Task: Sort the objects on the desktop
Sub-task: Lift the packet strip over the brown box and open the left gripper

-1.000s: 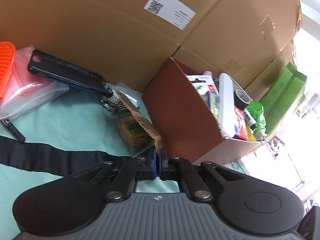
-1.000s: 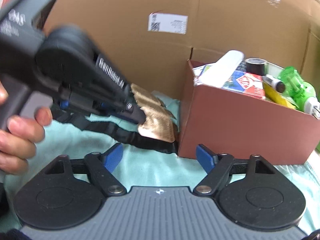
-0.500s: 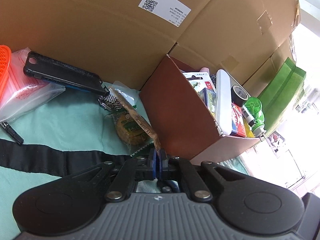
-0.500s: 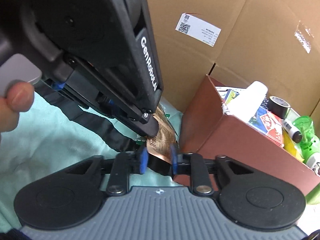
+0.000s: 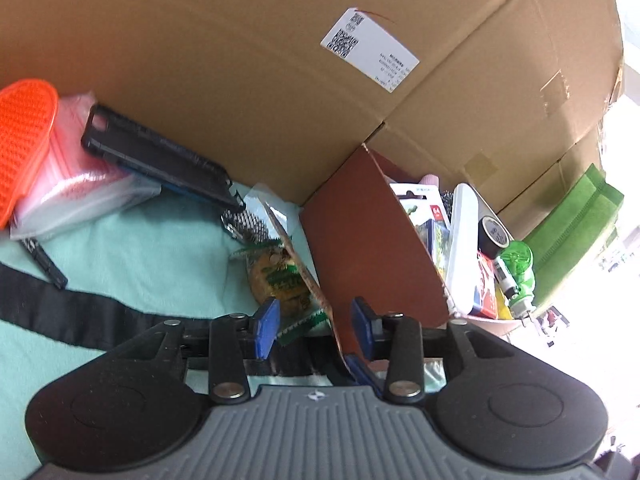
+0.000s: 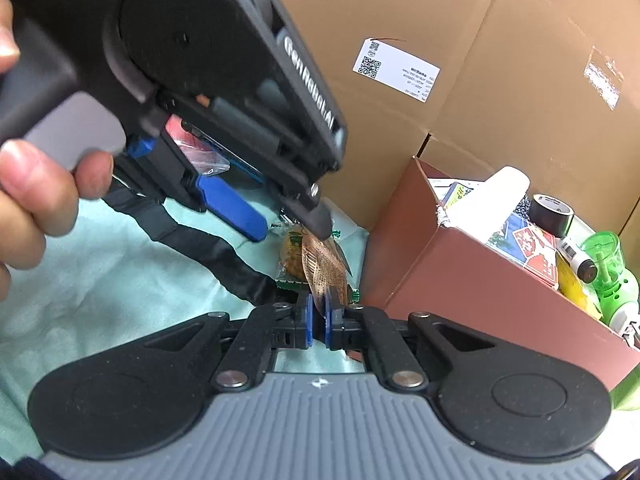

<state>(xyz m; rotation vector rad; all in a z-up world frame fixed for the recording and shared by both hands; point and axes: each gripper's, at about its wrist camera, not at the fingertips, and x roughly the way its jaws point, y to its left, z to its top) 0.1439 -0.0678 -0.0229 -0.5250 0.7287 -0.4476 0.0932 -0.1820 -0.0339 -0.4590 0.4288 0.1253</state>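
Flat crinkly brown packet (image 6: 326,276) newly clamped between right fingers (image 6: 307,326), left fingers (image 5: 266,328) just parted.

We see a surface covered with a pale mint-green cloth (image 5: 120,248), filling the lower left of both views. On it, across the left, lies a black strap (image 5: 72,308). At the upper left of the left wrist view, a clear zip bag with red content (image 5: 72,196) rests on the cloth, an orange studded item (image 5: 24,140) and a black phone case (image 5: 160,160) leaning over it. Near centre lies a wrapped round biscuit (image 5: 280,280), with a small metal brush (image 5: 244,224) just behind it. To the right stands a brown box (image 5: 360,248) full of items, backed by large cardboard cartons (image 5: 200,60).
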